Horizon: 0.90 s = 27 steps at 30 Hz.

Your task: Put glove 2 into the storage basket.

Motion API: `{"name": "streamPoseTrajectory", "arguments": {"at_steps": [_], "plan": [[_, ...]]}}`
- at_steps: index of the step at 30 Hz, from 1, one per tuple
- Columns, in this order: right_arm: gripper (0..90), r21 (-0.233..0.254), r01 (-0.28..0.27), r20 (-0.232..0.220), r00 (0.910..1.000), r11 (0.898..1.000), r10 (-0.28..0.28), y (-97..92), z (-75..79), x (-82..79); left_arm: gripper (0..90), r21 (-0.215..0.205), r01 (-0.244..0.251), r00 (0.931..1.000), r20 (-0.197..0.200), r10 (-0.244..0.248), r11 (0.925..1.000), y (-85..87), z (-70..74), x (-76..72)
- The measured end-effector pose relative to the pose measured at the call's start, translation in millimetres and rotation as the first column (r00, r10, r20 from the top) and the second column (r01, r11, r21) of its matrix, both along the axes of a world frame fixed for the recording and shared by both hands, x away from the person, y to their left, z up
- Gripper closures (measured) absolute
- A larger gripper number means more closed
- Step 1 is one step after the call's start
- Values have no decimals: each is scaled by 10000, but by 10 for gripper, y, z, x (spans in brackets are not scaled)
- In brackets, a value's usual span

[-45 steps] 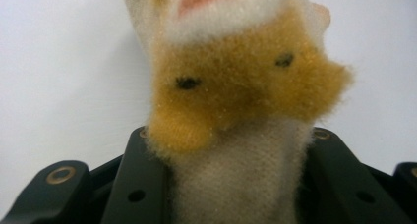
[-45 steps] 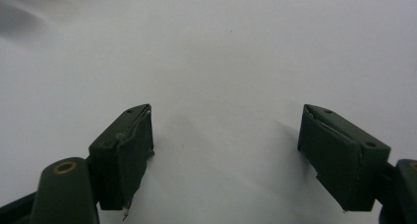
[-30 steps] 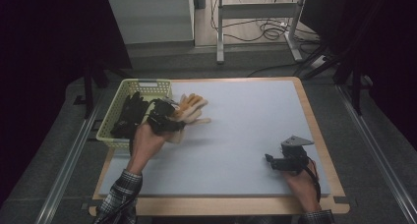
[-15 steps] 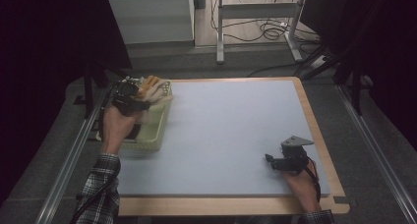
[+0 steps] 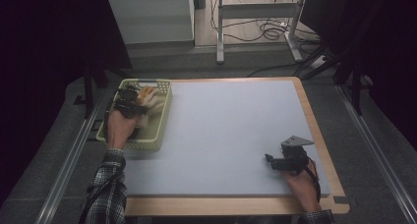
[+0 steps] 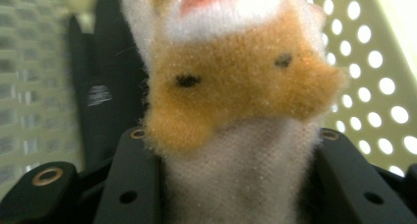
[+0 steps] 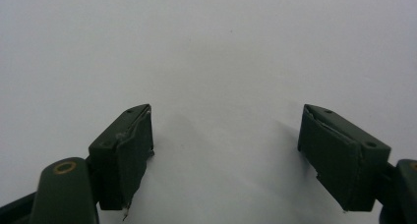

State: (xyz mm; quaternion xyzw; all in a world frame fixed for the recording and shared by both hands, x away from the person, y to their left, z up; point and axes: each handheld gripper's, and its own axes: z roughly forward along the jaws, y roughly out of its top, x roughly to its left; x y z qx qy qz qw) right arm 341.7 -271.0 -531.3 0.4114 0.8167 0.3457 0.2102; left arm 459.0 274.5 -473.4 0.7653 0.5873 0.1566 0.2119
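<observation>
High view: the left gripper hung over the pale green basket at the table's far left, carrying the plush toy inside the basket's rim. The right gripper rested near the right edge, well apart.

Left gripper view: the jaws, which had just been opening slightly, flanked the toy's white-and-orange body, pads touching its fur; perforated basket walls lay behind.

Right gripper view: jaws stood wide apart, empty, over bare table.

Step judged: depositing the toy. Next, the jaws should part further, then lift clear.
</observation>
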Motion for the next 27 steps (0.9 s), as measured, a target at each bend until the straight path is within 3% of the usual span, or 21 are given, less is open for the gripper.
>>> {"name": "streamPoseTrajectory", "arguments": {"at_steps": [5,7,9,10,12,16,19,22,25,27], "plan": [[209,0,0,2,10000,10000,0,0,0,0,529,112,626,9973,-387,-621,9980,-167,-191,113],[209,2,2,1,10000,10000,-2,0,0,0,433,230,967,9928,-738,-948,9950,-206,-260,154],[209,1,0,5,10000,10000,0,0,0,0,288,397,1055,9916,-797,-1021,9936,-218,-296,165],[209,2,0,4,10000,10000,0,0,0,0,253,397,1055,9916,-797,-1021,9936,-218,-296,165],[209,-5,-2,-2,10000,10000,2,-1,0,0,120,-27,888,9935,-710,-887,9960,-164,-255,158],[209,1,2,3,10000,10000,-2,0,0,0,78,-86,896,9955,-287,-898,9959,-113,-86,89],[209,0,4,2,10000,10000,-4,1,0,-1,132,-202,719,9971,277,-714,9972,-42,78,9],[209,-12,1,-2,10000,10000,-1,0,1,-1,334,13,506,9972,550,-506,9987,30,152,-47],[209,-3,4,3,10000,10000,-4,1,0,0,559,598,170,9994,292,-188,9981,74,99,-43],[209,-2,3,0,10000,10000,-3,1,0,0,619,762,-104,9998,-134,115,9970,86,10,3]]}}
